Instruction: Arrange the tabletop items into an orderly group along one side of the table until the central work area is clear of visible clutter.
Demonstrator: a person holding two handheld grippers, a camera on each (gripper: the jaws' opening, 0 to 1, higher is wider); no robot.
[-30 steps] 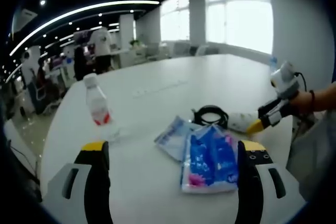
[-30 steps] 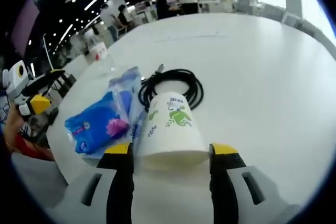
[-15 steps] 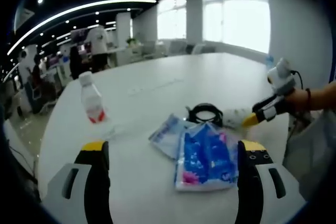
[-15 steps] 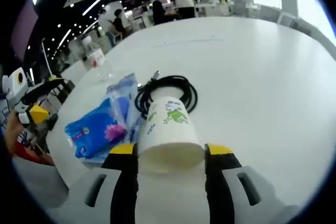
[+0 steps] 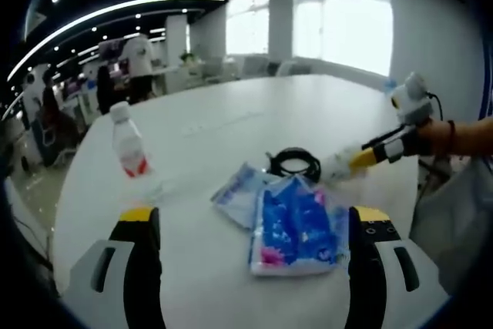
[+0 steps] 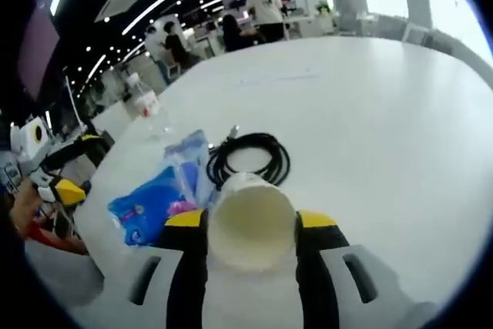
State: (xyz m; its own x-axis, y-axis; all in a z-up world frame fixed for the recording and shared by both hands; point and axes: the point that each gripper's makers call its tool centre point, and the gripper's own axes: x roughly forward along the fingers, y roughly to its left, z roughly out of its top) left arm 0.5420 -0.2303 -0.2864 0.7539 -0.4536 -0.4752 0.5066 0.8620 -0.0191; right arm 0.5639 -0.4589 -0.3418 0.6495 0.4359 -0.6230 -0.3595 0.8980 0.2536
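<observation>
The right gripper (image 6: 251,225) has its jaws clenched on a white paper cup (image 6: 252,221), one yellow-tipped jaw against each side of the cup wall, and the cup's base faces the camera in the right gripper view. In the left gripper view the same gripper (image 5: 368,156) comes in from the right, held by a person's hand (image 5: 431,138), with the cup (image 5: 336,166) lying sideways in its jaws just above the desk (image 5: 231,125). The left gripper (image 5: 253,225) has its jaws spread wide and released, grasping nothing, with a blue tissue pack (image 5: 296,225) lying flat on the desk between and just ahead of them. A second, paler blue-and-white packet (image 5: 236,196) lies partly under the tissue pack's far left edge. A coiled black cable (image 5: 293,166) rests on the desk just beyond the two packs and close beside the cup. A clear water bottle (image 5: 128,144) with a white cap and red label stands upright on the left, well apart from the cluster. In the right gripper view the cable (image 6: 248,158) lies just beyond the cup, the tissue pack (image 6: 150,206) to its left, and the bottle (image 6: 146,105) farther back.
</observation>
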